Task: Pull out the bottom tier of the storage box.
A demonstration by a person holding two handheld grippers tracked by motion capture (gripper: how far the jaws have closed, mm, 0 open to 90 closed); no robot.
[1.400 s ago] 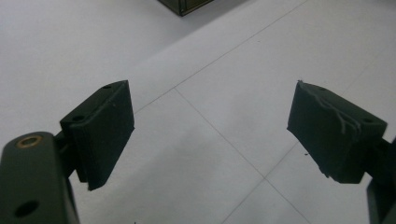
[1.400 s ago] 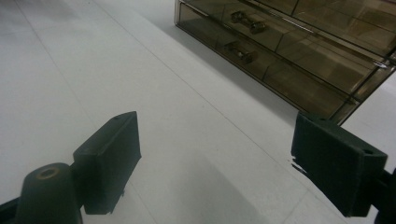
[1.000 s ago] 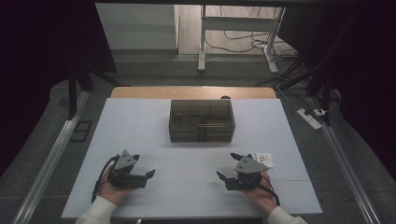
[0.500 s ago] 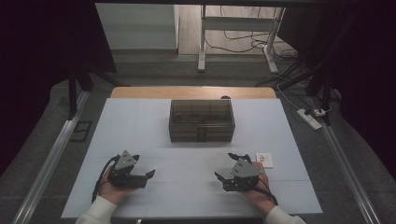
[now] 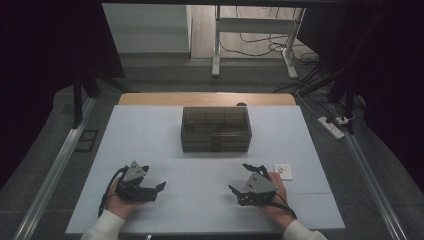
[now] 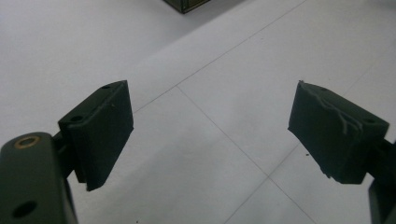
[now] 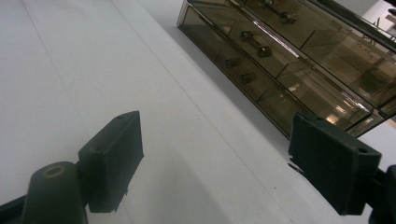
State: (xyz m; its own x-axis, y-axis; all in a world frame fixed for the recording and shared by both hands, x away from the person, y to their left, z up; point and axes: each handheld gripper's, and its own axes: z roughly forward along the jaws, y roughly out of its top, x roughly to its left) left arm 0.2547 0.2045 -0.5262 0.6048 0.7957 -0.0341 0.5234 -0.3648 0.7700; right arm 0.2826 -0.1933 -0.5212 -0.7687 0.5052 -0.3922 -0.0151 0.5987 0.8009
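Your right gripper (image 5: 245, 180) has slid leftward across the table (image 5: 150, 135) since a second ago; your left gripper (image 5: 159, 187) has stayed put.

Left gripper: low over the near-left table, jaws wide apart, nothing between them. Its own view shows flat, matte black pads (image 6: 100, 126) and fine seams crossing the smooth white surface.

Drawer box (image 5: 216, 129): rectangular, smoky translucent plastic, mid-table, well apart from both grippers. The right gripper view adds stacked drawers with small metal knobs (image 7: 264, 49).

Right gripper: near-right, jaws wide, empty.

Small white card (image 5: 284, 171): flat, just beside your right hand (image 5: 272, 200).
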